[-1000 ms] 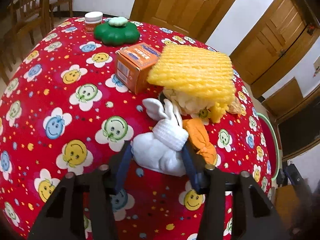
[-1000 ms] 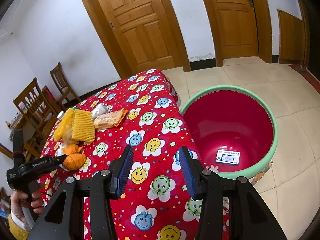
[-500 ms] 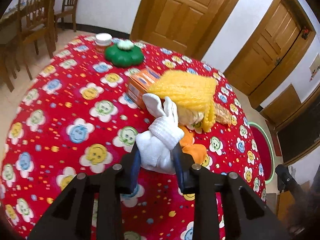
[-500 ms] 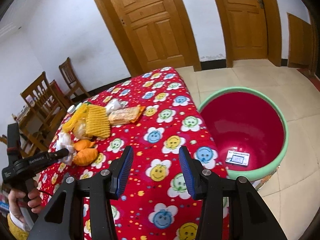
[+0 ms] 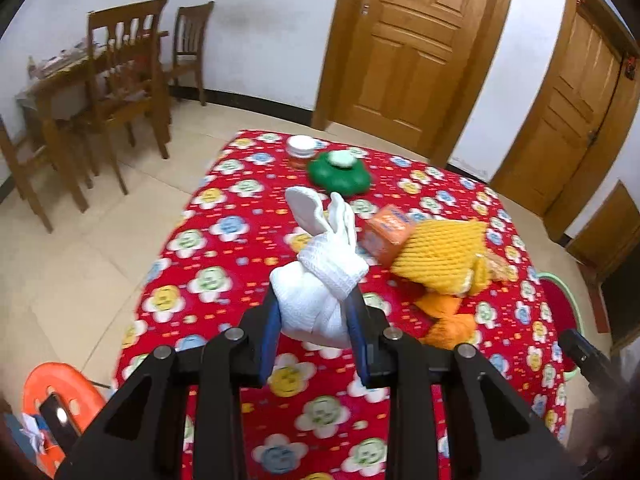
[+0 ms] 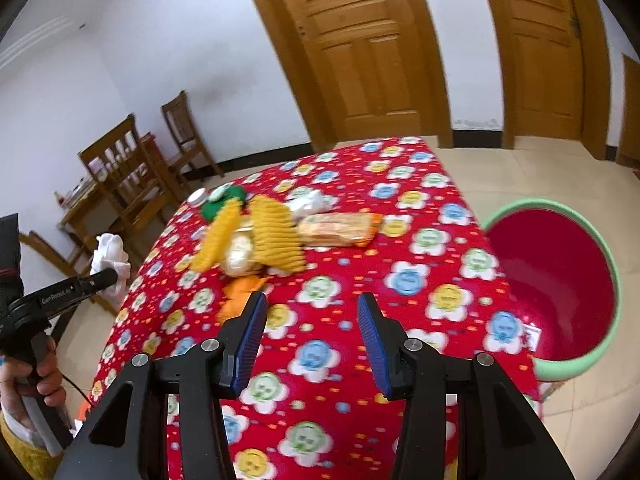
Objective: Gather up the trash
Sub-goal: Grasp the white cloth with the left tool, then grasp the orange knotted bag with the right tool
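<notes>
My left gripper (image 5: 314, 310) is shut on a white knotted foam-net bundle (image 5: 320, 280), held up above the red flowered tablecloth (image 5: 224, 276). The right wrist view shows the same bundle (image 6: 110, 256) in the air at the table's left edge. On the cloth lie yellow foam nets (image 5: 440, 254) (image 6: 276, 236), orange peel pieces (image 5: 444, 320) (image 6: 240, 296), an orange box (image 5: 386, 232) and a snack wrapper (image 6: 340, 229). My right gripper (image 6: 312, 332) is open over the cloth with nothing between its fingers. A red basin with a green rim (image 6: 560, 280) stands on the floor to the right.
A green lidded container (image 5: 340, 174) and a white-capped jar (image 5: 300, 152) sit at the table's far end. Wooden chairs (image 5: 124, 80) and a second table stand at the left. An orange stool (image 5: 60, 400) is on the floor below. Wooden doors (image 5: 404, 48) line the back wall.
My left gripper closed on the white bundle and lifted it off the cloth. The right gripper swung left, so the basin now sits at the right edge of its view.
</notes>
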### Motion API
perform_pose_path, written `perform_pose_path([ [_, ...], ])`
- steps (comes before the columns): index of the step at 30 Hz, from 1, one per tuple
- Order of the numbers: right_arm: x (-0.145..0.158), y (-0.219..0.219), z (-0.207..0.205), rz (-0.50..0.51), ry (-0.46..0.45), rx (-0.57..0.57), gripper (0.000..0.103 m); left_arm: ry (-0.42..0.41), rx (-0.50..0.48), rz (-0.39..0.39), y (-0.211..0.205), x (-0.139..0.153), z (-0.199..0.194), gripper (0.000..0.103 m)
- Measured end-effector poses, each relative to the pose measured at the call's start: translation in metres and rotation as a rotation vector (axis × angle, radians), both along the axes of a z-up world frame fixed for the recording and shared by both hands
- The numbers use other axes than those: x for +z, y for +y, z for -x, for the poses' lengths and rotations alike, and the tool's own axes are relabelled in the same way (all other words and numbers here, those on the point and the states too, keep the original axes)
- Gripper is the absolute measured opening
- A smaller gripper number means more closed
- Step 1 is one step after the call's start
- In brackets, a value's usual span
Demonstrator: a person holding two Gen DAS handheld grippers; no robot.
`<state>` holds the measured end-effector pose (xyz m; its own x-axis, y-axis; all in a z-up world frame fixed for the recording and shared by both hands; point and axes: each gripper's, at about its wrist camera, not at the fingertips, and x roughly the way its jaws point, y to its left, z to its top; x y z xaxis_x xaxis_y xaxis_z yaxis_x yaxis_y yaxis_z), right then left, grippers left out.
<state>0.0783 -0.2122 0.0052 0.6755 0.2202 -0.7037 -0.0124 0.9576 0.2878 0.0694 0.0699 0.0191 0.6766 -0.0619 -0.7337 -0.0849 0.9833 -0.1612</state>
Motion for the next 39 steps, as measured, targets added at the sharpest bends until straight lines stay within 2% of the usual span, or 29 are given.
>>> perform_pose_path([
  [3, -0.006, 0.017, -0.009, -0.001, 0.019, 0.032, 0.048, 0.012, 0.029, -0.005, 0.010, -0.009, 0.005, 0.031],
  [13, -0.043, 0.060, -0.036, 0.017, 0.116, 0.090, 0.048, 0.047, 0.051, 0.066, 0.024, -0.047, 0.011, 0.031],
  [23, -0.072, 0.077, -0.060, 0.003, 0.169, 0.099, 0.048, 0.042, 0.028, 0.088, 0.020, -0.059, 0.006, 0.031],
  [30, -0.078, 0.084, -0.067, -0.006, 0.166, 0.106, 0.048, 0.052, 0.009, 0.098, 0.015, -0.063, 0.003, 0.031],
  [33, -0.077, 0.088, -0.066, -0.021, 0.158, 0.132, 0.031, 0.048, -0.005, 0.102, 0.010, -0.062, 0.004, 0.031],
  [34, -0.076, 0.088, -0.065, -0.022, 0.154, 0.138, 0.029, 0.047, -0.010, 0.102, 0.008, -0.061, 0.005, 0.031],
  [39, -0.065, 0.089, -0.052, -0.012, 0.119, 0.166, 0.024, 0.037, -0.044, 0.111, -0.003, -0.055, 0.009, 0.031],
])
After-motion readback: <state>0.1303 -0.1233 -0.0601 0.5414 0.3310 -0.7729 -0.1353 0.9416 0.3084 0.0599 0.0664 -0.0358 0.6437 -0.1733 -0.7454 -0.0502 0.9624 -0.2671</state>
